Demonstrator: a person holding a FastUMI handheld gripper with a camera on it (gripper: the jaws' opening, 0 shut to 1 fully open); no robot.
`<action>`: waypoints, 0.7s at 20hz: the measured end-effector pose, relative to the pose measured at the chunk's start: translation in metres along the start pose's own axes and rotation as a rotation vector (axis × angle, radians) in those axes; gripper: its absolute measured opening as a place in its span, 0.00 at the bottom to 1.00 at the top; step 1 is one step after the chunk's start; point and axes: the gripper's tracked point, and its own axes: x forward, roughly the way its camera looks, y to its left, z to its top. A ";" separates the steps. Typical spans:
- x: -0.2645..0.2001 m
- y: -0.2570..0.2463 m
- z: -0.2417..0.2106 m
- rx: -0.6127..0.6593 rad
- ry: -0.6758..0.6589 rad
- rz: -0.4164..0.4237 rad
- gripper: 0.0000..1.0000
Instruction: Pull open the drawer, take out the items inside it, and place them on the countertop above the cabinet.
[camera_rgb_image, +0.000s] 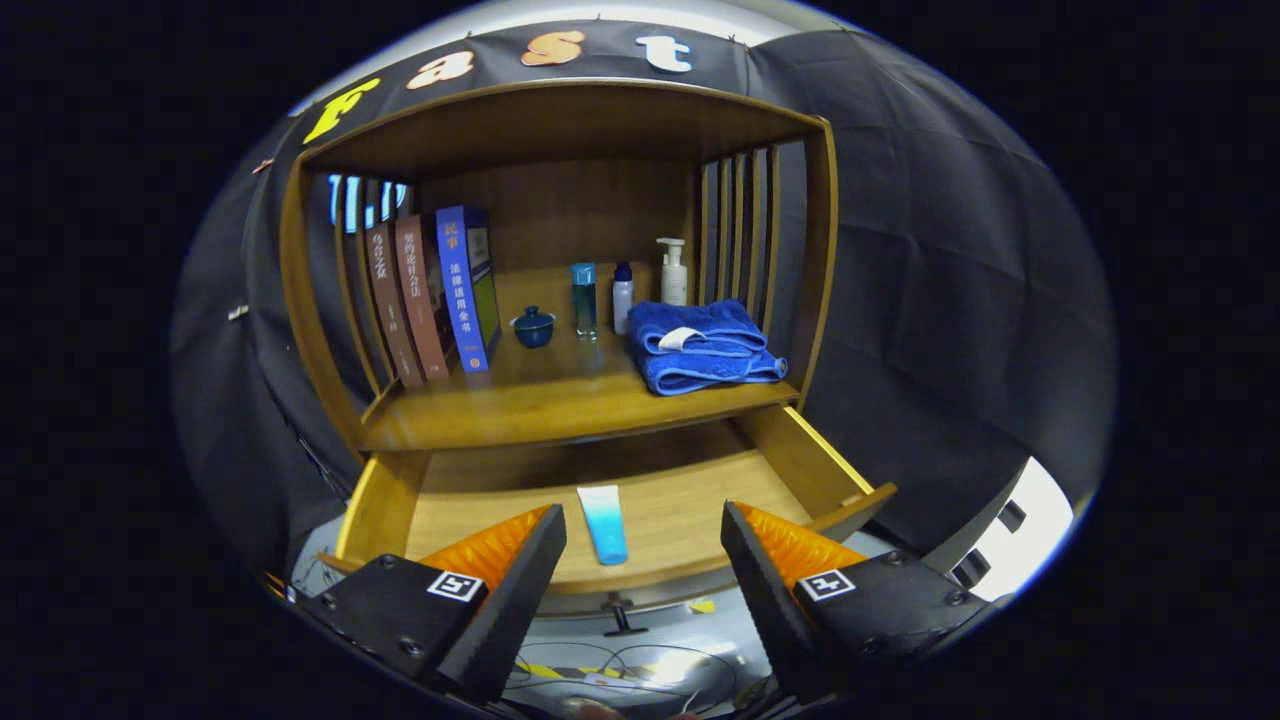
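Claw (643, 530) fingers spread wide, empty.

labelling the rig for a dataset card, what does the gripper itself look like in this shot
The gripper has two wedge-shaped fingers that taper to blunt tips, their inner faces ribbed. Each sits on a dark, boxy block fastened with round screws, and each block carries a small square black-and-white fiducial marker on top. No cables run along the gripper itself.

Drawer (800, 465) rear hidden under countertop (560, 405); front handle (622, 618) partly hidden; book (462, 290) spine lettering too small.
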 end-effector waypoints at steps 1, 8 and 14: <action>0.008 0.002 0.004 0.019 0.026 -0.010 0.98; 0.059 0.018 -0.003 0.120 0.270 -0.033 1.00; 0.107 0.038 -0.039 0.049 0.485 -0.016 0.99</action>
